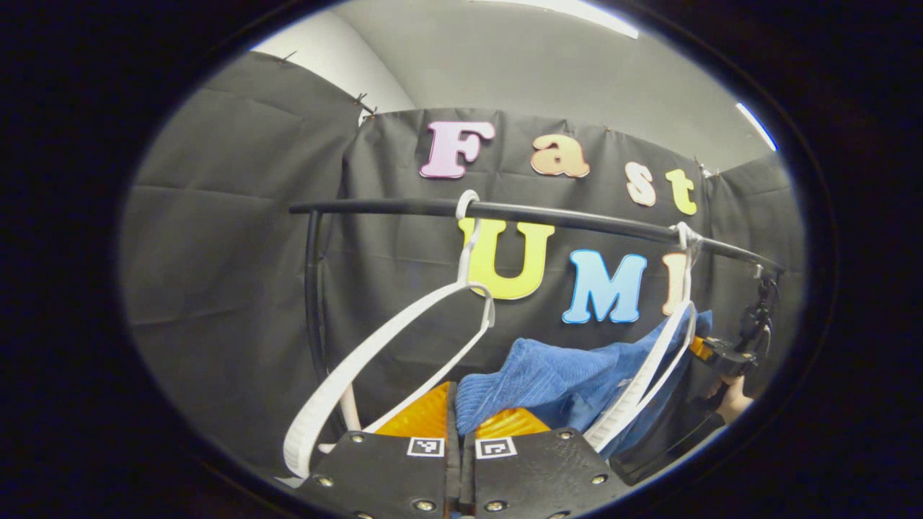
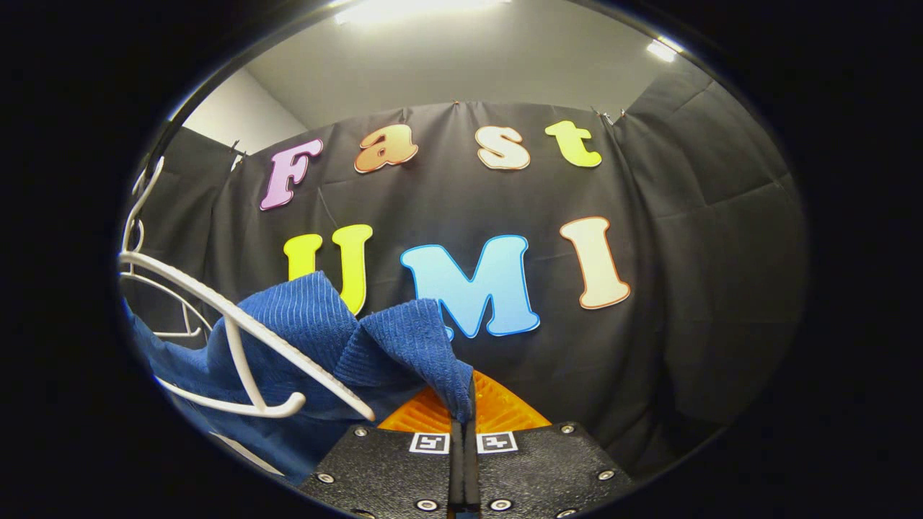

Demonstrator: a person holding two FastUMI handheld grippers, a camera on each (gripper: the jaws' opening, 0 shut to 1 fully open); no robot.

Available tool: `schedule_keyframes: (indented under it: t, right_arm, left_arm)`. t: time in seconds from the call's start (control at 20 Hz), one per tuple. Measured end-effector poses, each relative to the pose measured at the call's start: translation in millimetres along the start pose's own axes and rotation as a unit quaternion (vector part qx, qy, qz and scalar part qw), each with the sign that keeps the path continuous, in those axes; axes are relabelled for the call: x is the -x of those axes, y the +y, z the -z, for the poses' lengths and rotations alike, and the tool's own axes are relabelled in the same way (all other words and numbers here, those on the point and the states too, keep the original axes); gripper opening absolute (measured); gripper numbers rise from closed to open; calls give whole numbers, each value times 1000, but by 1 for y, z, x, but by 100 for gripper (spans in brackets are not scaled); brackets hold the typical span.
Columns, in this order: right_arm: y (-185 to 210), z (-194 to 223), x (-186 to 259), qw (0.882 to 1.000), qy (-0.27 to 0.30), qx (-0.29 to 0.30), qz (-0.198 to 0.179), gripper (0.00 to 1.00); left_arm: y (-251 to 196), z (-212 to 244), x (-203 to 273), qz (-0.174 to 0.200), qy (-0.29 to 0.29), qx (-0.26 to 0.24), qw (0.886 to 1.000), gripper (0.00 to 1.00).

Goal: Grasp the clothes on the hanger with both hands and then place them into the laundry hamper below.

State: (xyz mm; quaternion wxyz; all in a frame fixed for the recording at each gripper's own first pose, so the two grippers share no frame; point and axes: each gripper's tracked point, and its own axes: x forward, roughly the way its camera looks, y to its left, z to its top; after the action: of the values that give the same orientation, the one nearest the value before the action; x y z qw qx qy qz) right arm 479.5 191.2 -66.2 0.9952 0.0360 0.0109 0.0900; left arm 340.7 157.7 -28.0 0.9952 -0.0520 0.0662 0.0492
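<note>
A blue ribbed garment (image 1: 555, 382) hangs bunched over a white hanger (image 1: 660, 367) on the black rail (image 1: 562, 215). My left gripper (image 1: 456, 425) stands shut at the bottom of the left gripper view, with the garment's left edge pinched between its fingers. Farther right along the rail I see the right gripper (image 1: 728, 353) and the hand (image 1: 734, 402) holding it. In the right gripper view the blue garment (image 2: 310, 339) folds down into my right gripper (image 2: 467, 407), which is shut on a corner of it. The white hanger (image 2: 245, 339) lies across the cloth at the left.
A second white hanger (image 1: 404, 346) hangs bare on the rail, left of the garment and close to my left gripper. The rail's black upright post (image 1: 312, 303) stands at the left. The black cloth wall (image 2: 685, 288) closes the space behind.
</note>
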Motion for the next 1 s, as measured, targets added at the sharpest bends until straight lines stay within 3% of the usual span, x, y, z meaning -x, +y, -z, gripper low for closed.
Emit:
schedule_keyframes:
  t: [0.35,0.7,1.0]
  right_arm:
    - [-4,21,2,1000,20,14,3,0]
    - [-10,42,13,999,40,24,-3,0]
    - [-15,61,49,998,58,26,-15,0]
  left_arm:
    - [-1,35,-8,3,23,21,999,1]
    - [2,68,17,-6,47,35,998,1]
    - [3,98,51,-28,71,50,996,1]
